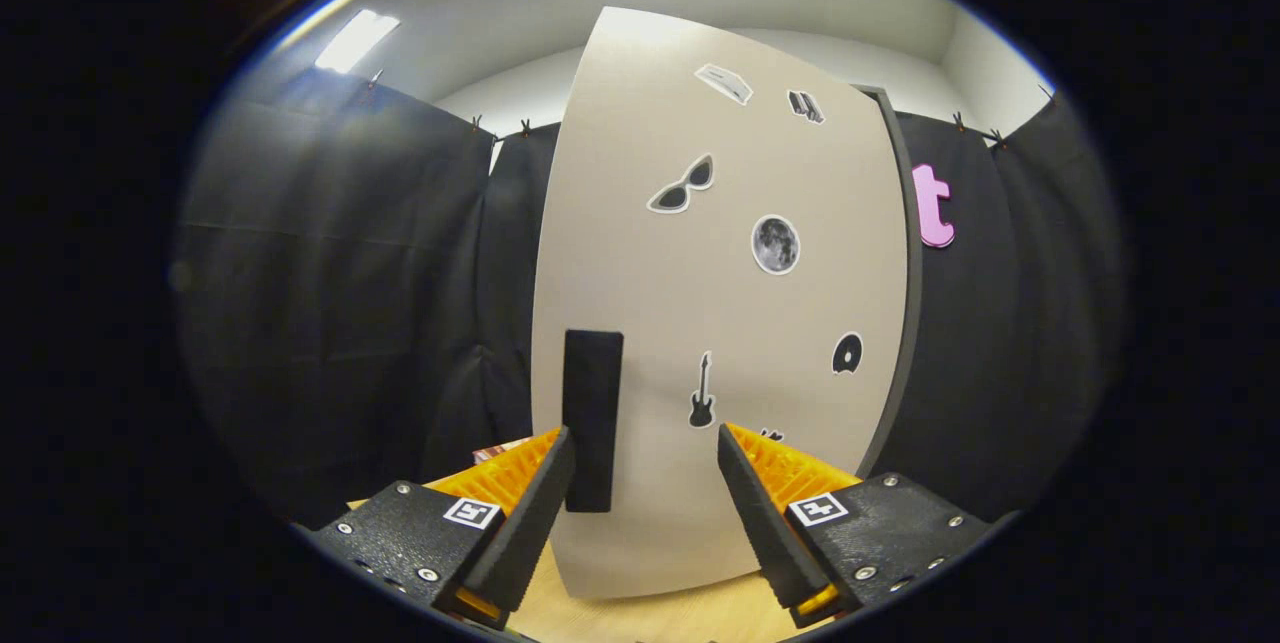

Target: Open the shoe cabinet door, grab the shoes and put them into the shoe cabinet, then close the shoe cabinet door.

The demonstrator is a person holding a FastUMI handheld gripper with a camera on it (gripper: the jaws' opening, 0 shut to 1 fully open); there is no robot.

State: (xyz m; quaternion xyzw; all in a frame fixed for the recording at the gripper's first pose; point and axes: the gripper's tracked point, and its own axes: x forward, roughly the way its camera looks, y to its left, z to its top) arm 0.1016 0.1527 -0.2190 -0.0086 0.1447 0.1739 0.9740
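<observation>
The gripper (645, 443) points at the shoe cabinet door (720, 303), which stands upright straight ahead and looks shut, with its pale beige face turned toward the fingers. The two fingers are spread wide apart and hold nothing: the left finger (520, 523) rises from about 7 o'clock and the right finger (765, 513) from about 5 o'clock, each with a black pad on its inner side and an orange ribbed body behind it.

A black upright handle (592, 420) sits on the door at about 11 o'clock from the point midway between the fingertips, just inside the left fingertip. It looks very close to that tip, though whether they touch cannot be told (the pad overlaps its lower edge in this view). The right finger is well apart from the handle.

Stickers dot the door beyond the fingers: a small guitar (702, 391) at 12 o'clock between the tips, a dark round shape (847, 353) toward 1 o'clock, a moon (775, 244) above them, sunglasses (681, 187) higher up at 12 o'clock, and two smaller stickers near the top.

The door's dark edge (905, 303) runs down its right side. Below the fingers lies a light wooden floor (640, 613). Black cloth hangs on either side of the cabinet, and a ceiling light (357, 40) glows at about 10 o'clock.
</observation>
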